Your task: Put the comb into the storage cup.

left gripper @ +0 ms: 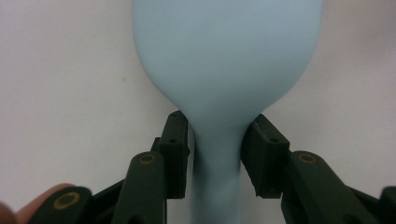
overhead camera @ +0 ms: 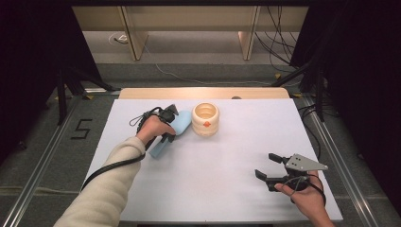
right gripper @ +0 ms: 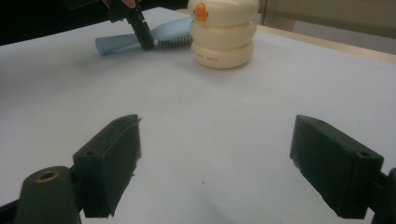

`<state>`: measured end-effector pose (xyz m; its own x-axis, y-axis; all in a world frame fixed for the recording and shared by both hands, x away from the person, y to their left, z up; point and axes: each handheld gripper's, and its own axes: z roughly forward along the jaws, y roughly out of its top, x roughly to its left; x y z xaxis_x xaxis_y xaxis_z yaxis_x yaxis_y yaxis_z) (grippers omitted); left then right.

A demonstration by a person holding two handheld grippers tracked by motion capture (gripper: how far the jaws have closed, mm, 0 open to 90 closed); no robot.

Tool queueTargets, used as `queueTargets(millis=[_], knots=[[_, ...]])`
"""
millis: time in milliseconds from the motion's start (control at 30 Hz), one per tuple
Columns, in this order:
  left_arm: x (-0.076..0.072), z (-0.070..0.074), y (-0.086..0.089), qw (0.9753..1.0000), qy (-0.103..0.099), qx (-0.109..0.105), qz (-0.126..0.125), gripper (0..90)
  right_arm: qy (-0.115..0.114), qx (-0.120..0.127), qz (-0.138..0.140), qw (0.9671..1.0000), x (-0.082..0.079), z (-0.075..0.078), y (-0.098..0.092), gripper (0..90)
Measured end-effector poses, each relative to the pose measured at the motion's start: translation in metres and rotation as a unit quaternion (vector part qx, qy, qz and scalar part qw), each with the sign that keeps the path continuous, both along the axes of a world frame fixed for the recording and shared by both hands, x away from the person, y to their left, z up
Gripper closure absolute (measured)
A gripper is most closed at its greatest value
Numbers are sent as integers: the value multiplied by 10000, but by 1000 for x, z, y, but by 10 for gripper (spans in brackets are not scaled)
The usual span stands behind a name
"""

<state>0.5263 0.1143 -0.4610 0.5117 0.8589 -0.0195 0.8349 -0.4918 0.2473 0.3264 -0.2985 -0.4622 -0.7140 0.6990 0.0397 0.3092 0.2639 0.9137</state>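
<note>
The blue brush (overhead camera: 171, 132) lies flat on the white bench (overhead camera: 213, 189), just left of the cream ribbed holder (overhead camera: 205, 119), its broad head toward the holder and its handle running away from it toward the near left. The long axis is slanted, not square to the bench edge. Bristles are seen under the head in the right gripper view (right gripper: 175, 43), close against the holder's base; whether they touch it cannot be told.

The left tool (left gripper: 217, 151) is pinched on the brush at the narrow neck where handle meets head, one pad on each side, jaws across the long axis. The brush body (left gripper: 224, 60) widens directly ahead of the jaws.

The right tool (overhead camera: 271, 167) is held spread wide and empty, well apart from the holder, to its near right, just above the bench. Its jaws face the holder (right gripper: 223, 32) across bare bench.

Judged: the holder's open mouth faces up, so the brush has to be lifted and tipped upright before it goes in. The left hand is far nearer; the holder could be steadied by the right.
</note>
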Motion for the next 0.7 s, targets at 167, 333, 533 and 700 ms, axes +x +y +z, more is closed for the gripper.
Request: queueTargets(millis=[167, 333, 533, 700], knots=[[0, 0, -1, 10000, 48, 21, -21, 638, 4, -11, -8, 10000, 0, 0, 0, 172], [1, 0, -2, 9999, 83, 52, -57, 650, 3, 1, -1, 10000, 0, 0, 0, 172], [2, 0, -2, 9999, 107, 109, -76, 656, -3, 6, -6, 10000, 0, 0, 0, 172], [1, -1, -3, 9998, 95, 156, -69, 667, 21, -15, -4, 10000, 0, -1, 0, 172]])
